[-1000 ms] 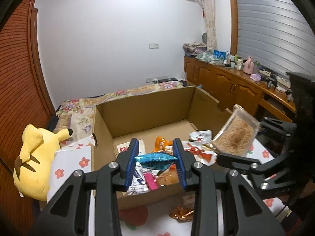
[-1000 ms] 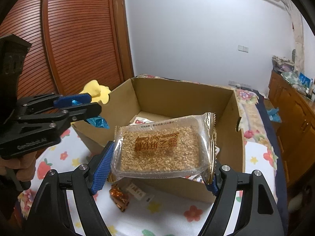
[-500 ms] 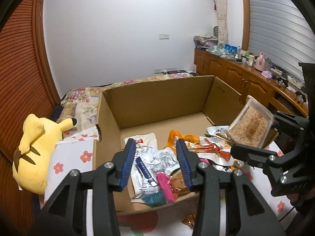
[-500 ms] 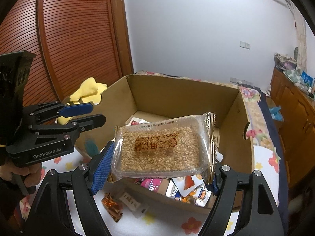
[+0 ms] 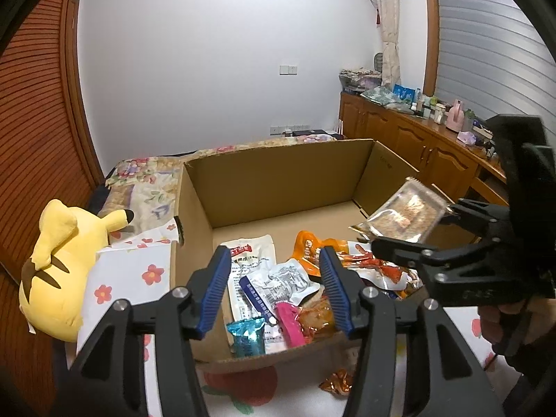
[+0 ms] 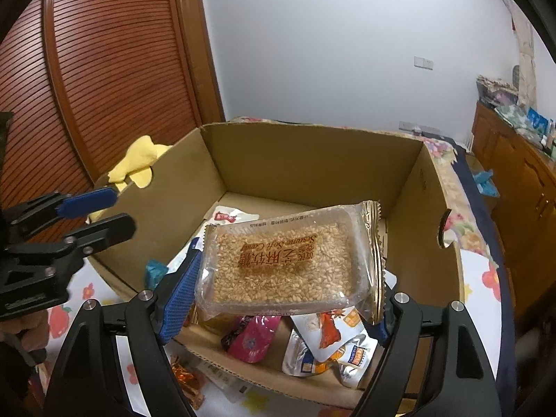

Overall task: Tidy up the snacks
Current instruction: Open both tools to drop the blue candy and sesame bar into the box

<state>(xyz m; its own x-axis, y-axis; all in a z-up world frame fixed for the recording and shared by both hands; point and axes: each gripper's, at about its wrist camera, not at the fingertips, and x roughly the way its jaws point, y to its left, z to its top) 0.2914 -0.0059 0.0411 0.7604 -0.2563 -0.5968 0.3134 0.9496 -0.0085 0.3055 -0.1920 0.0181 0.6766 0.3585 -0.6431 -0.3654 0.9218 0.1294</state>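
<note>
**Sesame pack poised over the box, left jaws letting go**

Bedroom clutter frames the work: a white wall, a slatted wooden door on the left, wooden cabinets along the right, and a flowered cloth (image 5: 139, 278) spread over the surface. On it stands an open cardboard box (image 5: 278, 187), its near wall low enough for both tools to reach over.

Snacks already cover the near part of the box floor: a white pouch (image 5: 248, 260), an orange pack (image 5: 309, 248), a pink one (image 5: 288, 323) and a blue candy (image 5: 246, 335) lying just inside the near wall. The far part of the floor is bare, so there is room to drop more.

Over that near wall hangs the left gripper (image 5: 274, 292); its jaws are opening with nothing between them, and the blue candy lies directly below, which suggests that is where it was meant to land.

Clamped across its short ends in the right gripper (image 6: 278, 299) is the clear sesame pack (image 6: 288, 260), pads pressing on both sides. It is held flat and face up over the box's near right part, above the loose packs, probably so that it can be released onto them without tipping.

One wrapped orange sweet (image 5: 335, 382) lies on the cloth just outside the near wall, not yet boxed. A yellow plush (image 5: 55, 264) sits on the left, well apart from the job.
</note>
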